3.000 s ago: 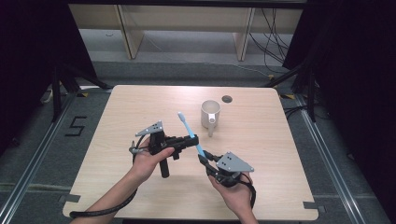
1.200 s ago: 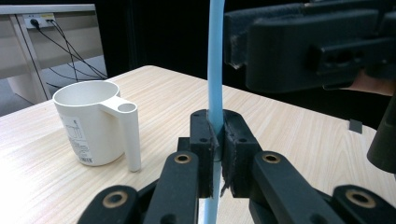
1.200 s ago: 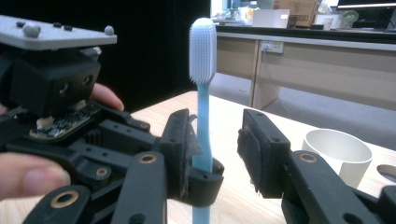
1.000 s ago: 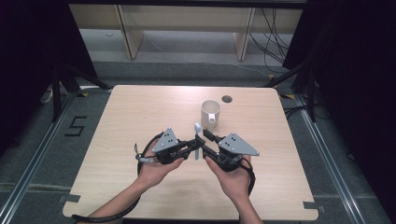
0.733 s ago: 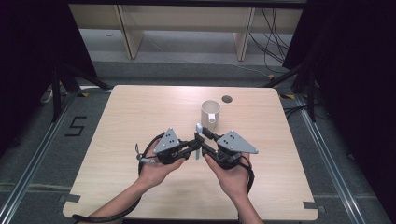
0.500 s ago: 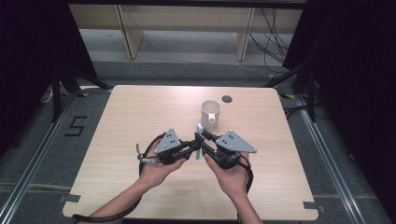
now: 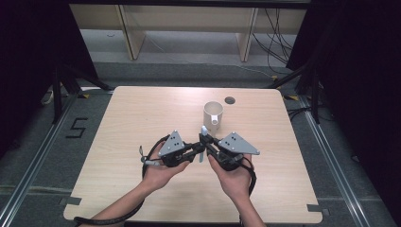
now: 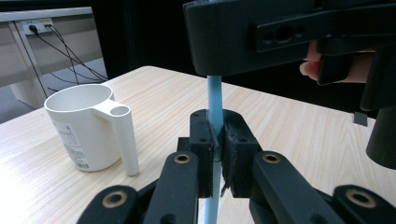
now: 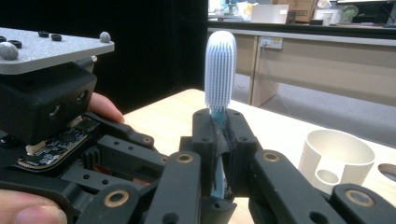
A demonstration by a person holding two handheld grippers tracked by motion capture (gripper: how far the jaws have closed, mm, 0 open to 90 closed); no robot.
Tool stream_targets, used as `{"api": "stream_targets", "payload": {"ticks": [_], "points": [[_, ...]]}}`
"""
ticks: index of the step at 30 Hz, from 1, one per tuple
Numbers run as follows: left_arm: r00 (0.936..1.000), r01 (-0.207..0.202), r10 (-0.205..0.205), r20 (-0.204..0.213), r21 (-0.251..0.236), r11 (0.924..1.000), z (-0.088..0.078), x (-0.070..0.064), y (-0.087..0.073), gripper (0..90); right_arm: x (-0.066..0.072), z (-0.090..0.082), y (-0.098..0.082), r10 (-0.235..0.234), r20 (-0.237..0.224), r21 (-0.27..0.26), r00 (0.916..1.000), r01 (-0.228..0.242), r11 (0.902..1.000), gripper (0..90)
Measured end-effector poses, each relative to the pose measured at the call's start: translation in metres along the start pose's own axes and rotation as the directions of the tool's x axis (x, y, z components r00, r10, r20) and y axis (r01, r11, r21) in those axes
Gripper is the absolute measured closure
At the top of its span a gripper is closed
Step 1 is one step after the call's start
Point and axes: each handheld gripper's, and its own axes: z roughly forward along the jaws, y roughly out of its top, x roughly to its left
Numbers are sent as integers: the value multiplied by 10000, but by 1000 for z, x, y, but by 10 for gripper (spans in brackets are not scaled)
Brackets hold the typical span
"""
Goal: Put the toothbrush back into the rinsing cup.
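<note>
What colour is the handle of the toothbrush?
Light blue; the toothbrush handle shows best in the left gripper view, while its bristled head is white.

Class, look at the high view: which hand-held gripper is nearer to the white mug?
Right. The right hand-held gripper sits just below the white mug, gripping the blue toothbrush; the left hand-held gripper is lower and farther left.

Three cameras: one fixed overhead, one riding on each gripper.

The high view looks forward and down over the whole table (image 7: 142, 109) from the person's side. The left gripper view sits low and close, looking along its jaws past the blue toothbrush (image 8: 215, 100) toward the white mug (image 8: 88, 126). The right gripper view, equally close, faces the toothbrush head (image 9: 220, 70) and the mug (image 9: 336, 161); all three share these.
</note>
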Motion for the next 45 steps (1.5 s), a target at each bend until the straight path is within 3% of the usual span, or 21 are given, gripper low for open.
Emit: {"api": "stream_targets", "payload": {"ticks": [2,3,6,8,13,17,18,20,26,30,32,35,39,45], "points": [[9999,-74,75,127,-67,9999,0,0,0,787,1,-1,0,326,-145,-4,9994,-326,9995,851],[9999,-116,116,103,-76,9999,0,0,1,740,-1,0,1,112,-47,-141,9999,-113,9998,851],[9994,-316,317,125,-123,9994,-1,-1,0,616,-4,-3,3,307,95,-2,9995,-307,9995,851],[9990,-438,437,-50,-134,9990,-3,-2,-1,549,-9,-4,4,61,293,-128,9996,-57,9999,851],[9985,-479,478,-264,-7,9989,-12,2,-5,458,-17,-6,5,331,357,-140,9988,-326,9994,851],[9966,-584,594,-565,191,9981,-22,11,-10,429,-22,-7,5,478,438,-12,9979,-478,9989,851],[9960,-603,619,-644,264,9978,-25,13,-11,422,-26,-6,5,240,479,-170,9986,-232,9996,850],[9932,-653,682,-939,339,9973,-30,19,-15,413,-29,-8,6,402,497,-50,9980,-400,9992,850],[9890,-232,282,-1454,360,9991,-46,33,-26,405,-38,-12,6,631,667,-58,9958,-629,9980,850],[9876,-104,162,-1560,379,9992,-55,35,-34,400,-41,-16,6,695,844,-83,9940,-690,9976,850],[9862,-61,121,-1653,370,9993,-60,35,-39,397,-44,-18,7,503,1010,-172,9936,-488,9987,850],[9842,15,52,-1768,375,9993,-68,34,-48,395,-43,-19,7,732,1080,-117,9915,-723,9973,850],[9790,333,-269,-2021,286,9990,-81,31,-61,394,-43,-18,9,487,1204,-321,9915,-451,9985,850],[9678,616,-580,-2448,68,9981,-96,33,-76,393,-45,-20,13,528,1343,-341,9895,-487,9982,849]]}}
